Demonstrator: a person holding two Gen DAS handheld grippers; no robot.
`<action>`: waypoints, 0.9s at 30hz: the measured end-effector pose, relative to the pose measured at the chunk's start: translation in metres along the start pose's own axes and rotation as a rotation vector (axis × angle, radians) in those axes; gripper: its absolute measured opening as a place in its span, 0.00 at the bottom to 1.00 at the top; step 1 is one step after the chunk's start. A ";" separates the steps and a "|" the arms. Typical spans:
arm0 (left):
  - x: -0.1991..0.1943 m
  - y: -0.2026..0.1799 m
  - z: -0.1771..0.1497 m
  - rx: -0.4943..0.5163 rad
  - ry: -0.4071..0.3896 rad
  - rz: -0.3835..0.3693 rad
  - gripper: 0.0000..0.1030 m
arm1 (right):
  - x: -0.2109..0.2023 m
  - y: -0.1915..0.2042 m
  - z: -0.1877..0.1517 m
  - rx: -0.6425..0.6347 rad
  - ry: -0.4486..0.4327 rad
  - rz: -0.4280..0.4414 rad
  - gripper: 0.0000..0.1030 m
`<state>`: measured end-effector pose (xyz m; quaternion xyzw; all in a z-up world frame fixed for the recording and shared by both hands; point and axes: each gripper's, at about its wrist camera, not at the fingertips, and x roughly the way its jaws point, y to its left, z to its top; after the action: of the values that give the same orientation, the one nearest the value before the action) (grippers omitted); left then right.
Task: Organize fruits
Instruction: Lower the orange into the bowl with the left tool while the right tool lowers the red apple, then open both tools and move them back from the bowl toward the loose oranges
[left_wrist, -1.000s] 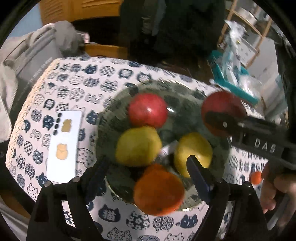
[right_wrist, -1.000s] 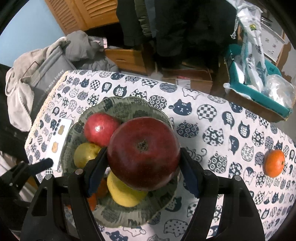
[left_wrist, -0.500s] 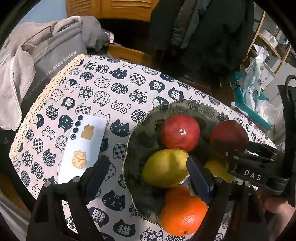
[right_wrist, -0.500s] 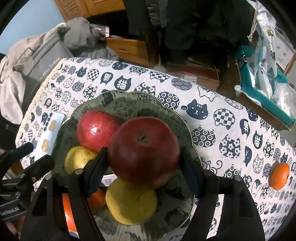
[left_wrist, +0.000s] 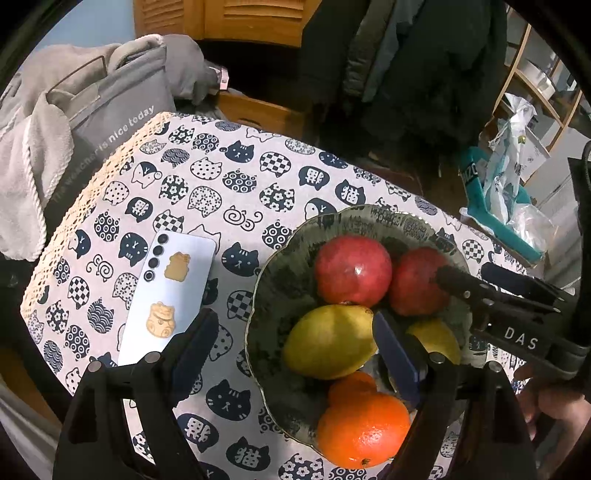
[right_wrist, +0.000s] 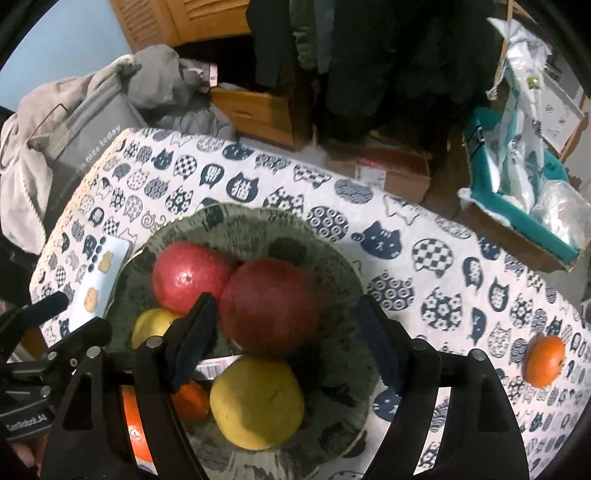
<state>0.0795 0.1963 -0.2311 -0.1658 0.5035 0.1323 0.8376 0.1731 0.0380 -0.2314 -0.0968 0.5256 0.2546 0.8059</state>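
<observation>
The right tongs (right_wrist: 284, 332) had just been opening, jaws spread clear, to leave the dark apple (right_wrist: 271, 306) in the bowl (right_wrist: 258, 221); the left tongs (left_wrist: 291, 347) hung wide and empty.

The left gripper (left_wrist: 291, 343) is matte black plastic — two broad angled arms ending in dark blue pads (left_wrist: 393, 352), each arm carrying a pair of round silver screw heads near its joint. The right gripper (right_wrist: 284, 332) has the same build: black arms, navy pads, silver screws at the knuckles. Seen from the left wrist camera, the right tool's black body bears raised white letters reading "DAS" and small silver screws along its finger, with a black cable curving above it. A bare hand (left_wrist: 550, 406) grips its handle — no sleeve shows.
</observation>
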 end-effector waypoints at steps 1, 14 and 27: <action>-0.002 0.000 0.000 0.000 -0.004 -0.001 0.84 | -0.004 -0.001 0.000 -0.003 -0.009 -0.010 0.76; -0.036 -0.027 0.004 0.055 -0.086 -0.032 0.84 | -0.063 -0.026 -0.004 0.006 -0.117 -0.105 0.76; -0.069 -0.068 0.005 0.138 -0.163 -0.062 0.84 | -0.127 -0.066 -0.022 0.048 -0.223 -0.172 0.76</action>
<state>0.0783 0.1330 -0.1576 -0.1121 0.4363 0.0845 0.8888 0.1490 -0.0661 -0.1347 -0.0930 0.4284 0.1812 0.8803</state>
